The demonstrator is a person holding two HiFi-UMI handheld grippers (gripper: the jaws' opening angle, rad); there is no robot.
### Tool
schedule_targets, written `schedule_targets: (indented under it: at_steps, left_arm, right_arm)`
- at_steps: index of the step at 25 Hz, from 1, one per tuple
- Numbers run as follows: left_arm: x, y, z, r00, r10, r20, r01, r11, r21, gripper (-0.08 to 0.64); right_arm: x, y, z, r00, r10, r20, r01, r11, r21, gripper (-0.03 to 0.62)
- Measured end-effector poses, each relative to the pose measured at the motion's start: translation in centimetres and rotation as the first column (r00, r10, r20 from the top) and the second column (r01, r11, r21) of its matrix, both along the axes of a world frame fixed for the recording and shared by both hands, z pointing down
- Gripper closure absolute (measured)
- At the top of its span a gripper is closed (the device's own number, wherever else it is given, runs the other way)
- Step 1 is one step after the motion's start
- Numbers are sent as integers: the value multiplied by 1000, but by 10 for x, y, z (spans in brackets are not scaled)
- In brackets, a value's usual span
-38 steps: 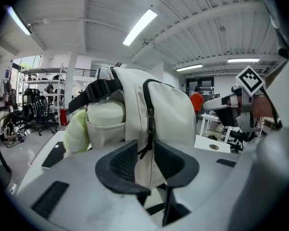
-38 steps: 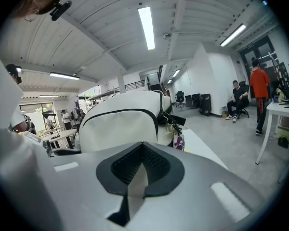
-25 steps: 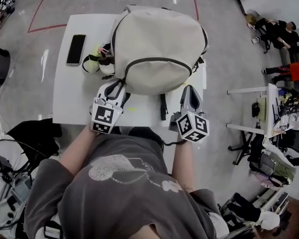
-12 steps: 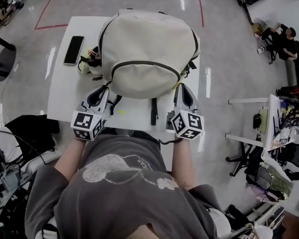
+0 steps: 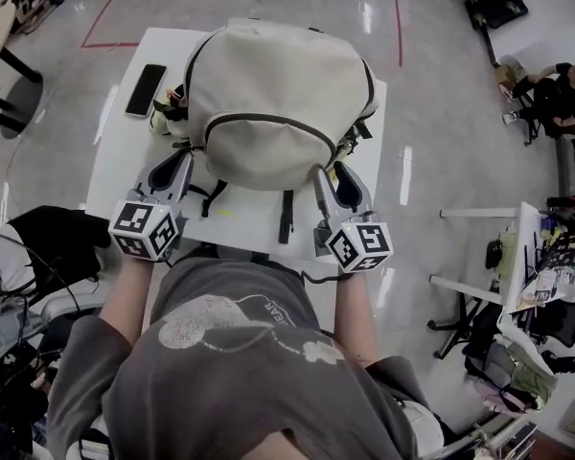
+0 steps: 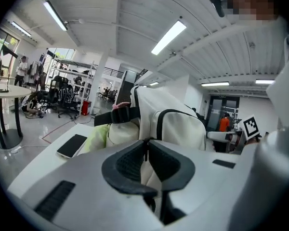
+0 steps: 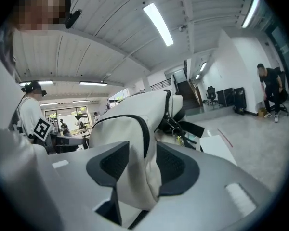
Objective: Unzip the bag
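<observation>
A beige backpack (image 5: pixel 268 94) with a dark zip arc across its front pocket lies on the white table (image 5: pixel 115 161). My left gripper (image 5: pixel 182 158) is at the bag's near left corner. In the left gripper view the backpack (image 6: pixel 178 124) fills the middle, and the left gripper (image 6: pixel 145 142) has its tips shut on a thin dark tab that looks like the zip pull. My right gripper (image 5: pixel 333 173) is at the near right corner. Its jaws are opening, and a fold of the backpack (image 7: pixel 130 124) hangs loose between the pads of the right gripper (image 7: pixel 142 150).
A black phone (image 5: pixel 146 90) lies at the table's left side, and a yellow-green item (image 5: pixel 163 123) sits against the bag's left flank. Black straps (image 5: pixel 286 217) trail over the table's near edge. Chairs, desks and people stand around on the grey floor.
The right gripper's jaws have spread apart around the bag's corner. The left gripper has shifted slightly left along the bag's near edge. The bag has stayed in place.
</observation>
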State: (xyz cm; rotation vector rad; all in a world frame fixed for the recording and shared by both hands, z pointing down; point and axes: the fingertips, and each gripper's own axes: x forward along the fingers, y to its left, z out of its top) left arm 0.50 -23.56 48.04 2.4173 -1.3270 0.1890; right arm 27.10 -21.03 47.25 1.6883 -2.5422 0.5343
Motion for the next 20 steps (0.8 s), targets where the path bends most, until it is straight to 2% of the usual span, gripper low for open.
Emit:
schedule_targets:
  at_steps: [2,6,13,20]
  left_arm:
    - [0,0,-4,1000,-6,-19,5,1000,-4,522]
    - [1,-1,-8,1000,-13,-12,13,1000,7,522]
    - [10,-1,-22,1000,-16,10,15,998,53,523]
    - [14,-11,-34,999,-28,27,26,996,86,523]
  right_arm:
    - [-5,-3,5,999,-35,-15,35,999,-20,400]
    - [-7,-10,8,996,-65,-55,63,998,-32,405]
    - [-14,-11,8,989,-108,-101,107,994,-15,467]
    - [-15,-10,7,990,-110,-92,109,994,-21,499]
